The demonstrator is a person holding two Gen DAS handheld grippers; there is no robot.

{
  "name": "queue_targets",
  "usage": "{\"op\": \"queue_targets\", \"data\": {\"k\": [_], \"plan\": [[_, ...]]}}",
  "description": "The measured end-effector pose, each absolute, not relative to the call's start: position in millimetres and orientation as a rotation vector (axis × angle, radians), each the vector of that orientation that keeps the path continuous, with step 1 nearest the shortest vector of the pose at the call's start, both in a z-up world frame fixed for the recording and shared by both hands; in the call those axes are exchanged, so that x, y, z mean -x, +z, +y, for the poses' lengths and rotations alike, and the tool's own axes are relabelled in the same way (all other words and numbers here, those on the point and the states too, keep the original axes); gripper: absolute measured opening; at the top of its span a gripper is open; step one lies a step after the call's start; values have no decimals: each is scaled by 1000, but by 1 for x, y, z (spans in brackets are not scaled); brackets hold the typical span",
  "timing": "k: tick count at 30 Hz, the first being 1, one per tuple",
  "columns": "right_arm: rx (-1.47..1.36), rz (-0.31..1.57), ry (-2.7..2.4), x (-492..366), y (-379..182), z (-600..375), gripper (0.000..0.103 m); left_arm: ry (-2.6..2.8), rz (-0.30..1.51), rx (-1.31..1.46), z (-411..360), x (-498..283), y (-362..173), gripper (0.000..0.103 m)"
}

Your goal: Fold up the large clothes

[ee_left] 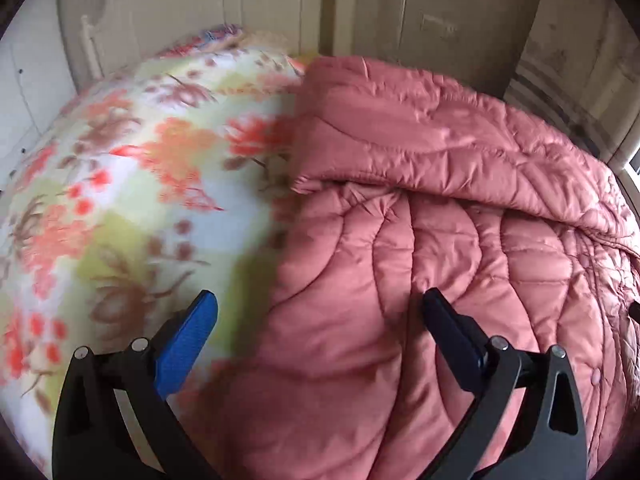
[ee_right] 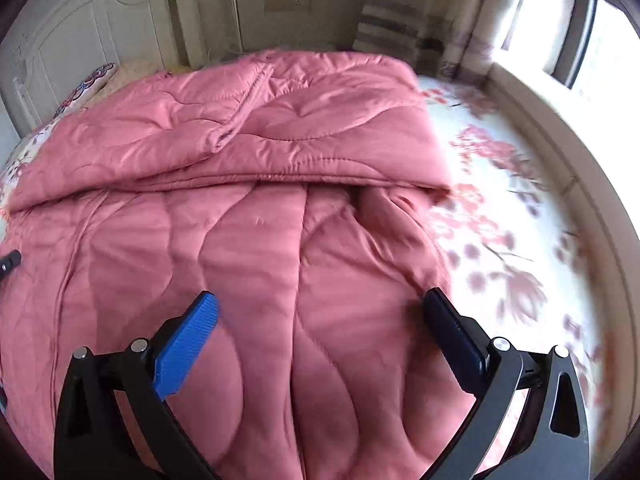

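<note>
A large pink quilted comforter [ee_left: 420, 240] [ee_right: 240, 220] lies on a bed, its far part folded back over the near part, leaving a thick fold edge across the middle. My left gripper [ee_left: 320, 308] hovers open above the comforter's left edge, its blue finger over the floral sheet and its dark finger over the pink fabric. My right gripper [ee_right: 320, 306] is open too, above the comforter's near right side, with nothing between the fingers. The tip of the left gripper [ee_right: 10, 262] shows at the far left of the right wrist view.
A floral bedsheet [ee_left: 120, 200] [ee_right: 500, 220] covers the bed on both sides of the comforter. A cream headboard [ee_right: 80, 28] and wall stand behind. A patterned pillow [ee_right: 88, 84] lies at the back left. A bright window [ee_right: 600, 40] and ledge are on the right.
</note>
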State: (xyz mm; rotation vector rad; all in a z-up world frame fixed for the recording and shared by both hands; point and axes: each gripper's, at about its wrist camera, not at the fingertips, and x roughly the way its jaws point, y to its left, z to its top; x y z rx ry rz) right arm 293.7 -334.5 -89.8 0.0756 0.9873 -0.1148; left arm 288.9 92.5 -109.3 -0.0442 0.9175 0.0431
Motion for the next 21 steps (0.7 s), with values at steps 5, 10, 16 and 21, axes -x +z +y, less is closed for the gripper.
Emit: {"op": "queue_targets", "data": {"k": [5, 10, 16, 21], "plan": [[-46, 907, 63, -228, -77, -290, 98, -87, 797, -30, 51, -214, -85, 101], [131, 910, 172, -184, -102, -225, 99, -148, 842, -275, -12, -178, -120, 101], [96, 929, 87, -169, -93, -265, 98, -103, 899, -147, 30, -173, -118, 101], [-1, 939, -81, -140, -107, -334, 99, -61, 895, -72, 88, -151, -130, 101]]}}
